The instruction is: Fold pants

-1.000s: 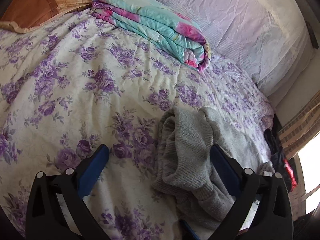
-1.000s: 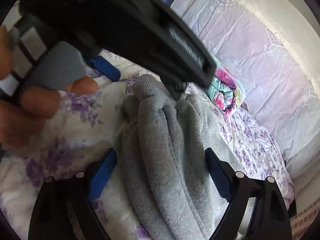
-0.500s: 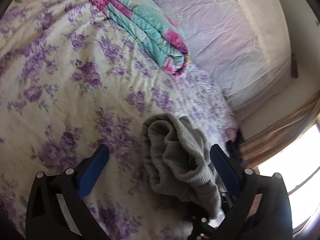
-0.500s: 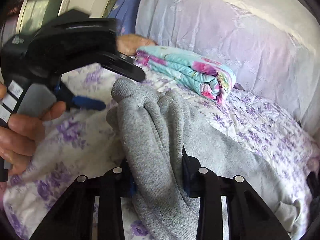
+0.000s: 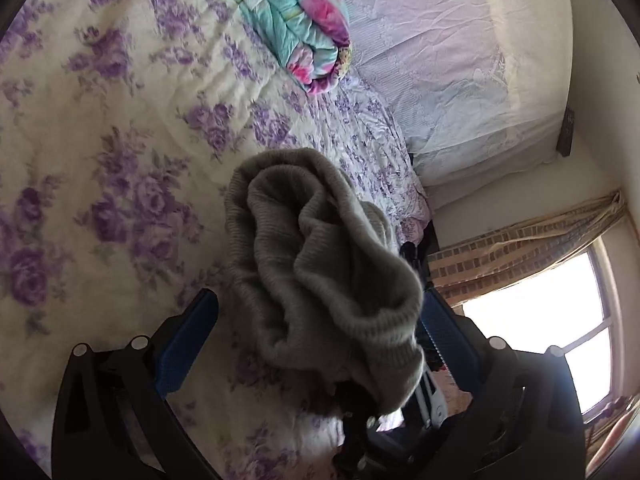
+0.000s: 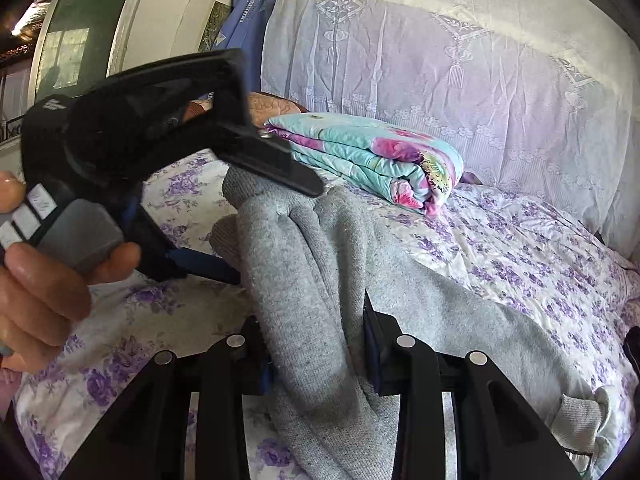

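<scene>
The grey knit pants point(image 6: 304, 280) lie bunched on the floral bedspread point(image 6: 540, 248), one leg trailing to the lower right. My right gripper point(image 6: 316, 340) is shut on a thick fold of them and holds it up. In the left wrist view the pants' bunched end point(image 5: 320, 264) hangs between the blue pads of my left gripper point(image 5: 320, 320), which stands wide open around it without pinching. The left gripper point(image 6: 200, 232) also shows in the right wrist view, held by a hand at the pants' upper end.
A folded turquoise and pink quilt point(image 6: 368, 156) lies on the bed behind the pants, also in the left wrist view point(image 5: 296, 28). A lace-covered headboard point(image 6: 460, 60) rises behind. The bed's edge, a curtain point(image 5: 520, 252) and a bright window point(image 5: 560, 320) are to the right.
My right gripper has closed on the pants and lifted the fold. My left gripper has stayed open and swung right, so the bunched end now hangs between its pads.
</scene>
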The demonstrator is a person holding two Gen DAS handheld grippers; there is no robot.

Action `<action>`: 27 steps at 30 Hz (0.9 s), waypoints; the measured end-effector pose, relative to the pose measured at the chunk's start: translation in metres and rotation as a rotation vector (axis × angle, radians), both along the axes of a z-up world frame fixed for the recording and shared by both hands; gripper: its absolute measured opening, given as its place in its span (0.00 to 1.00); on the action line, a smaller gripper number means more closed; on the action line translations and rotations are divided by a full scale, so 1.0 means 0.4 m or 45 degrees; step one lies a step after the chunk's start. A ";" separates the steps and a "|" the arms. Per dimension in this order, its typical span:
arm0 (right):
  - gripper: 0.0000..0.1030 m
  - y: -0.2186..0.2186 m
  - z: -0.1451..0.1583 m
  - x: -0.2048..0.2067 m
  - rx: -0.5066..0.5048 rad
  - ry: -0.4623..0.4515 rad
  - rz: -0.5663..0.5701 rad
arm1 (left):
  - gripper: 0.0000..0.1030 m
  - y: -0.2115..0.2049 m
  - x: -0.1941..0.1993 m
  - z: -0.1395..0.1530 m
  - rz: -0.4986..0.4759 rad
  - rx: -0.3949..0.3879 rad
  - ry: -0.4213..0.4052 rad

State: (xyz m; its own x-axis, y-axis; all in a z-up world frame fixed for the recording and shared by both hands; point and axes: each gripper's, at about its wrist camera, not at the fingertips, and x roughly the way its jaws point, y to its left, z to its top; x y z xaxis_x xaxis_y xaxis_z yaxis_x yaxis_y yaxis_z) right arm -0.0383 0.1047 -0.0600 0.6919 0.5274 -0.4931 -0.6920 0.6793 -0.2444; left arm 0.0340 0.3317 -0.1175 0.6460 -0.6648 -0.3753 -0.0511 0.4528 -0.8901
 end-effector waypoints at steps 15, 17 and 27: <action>0.62 -0.014 0.014 -0.075 -0.056 -0.244 -0.059 | 0.46 -0.042 0.049 0.032 -0.047 0.056 -0.051; 0.62 0.007 0.011 -0.120 -0.126 -0.391 -0.035 | 0.46 -0.053 0.048 0.048 -0.042 0.080 -0.054; 0.31 0.049 -0.025 -0.116 -0.270 -0.514 -0.099 | 0.45 -0.089 0.023 0.118 -0.086 0.129 -0.056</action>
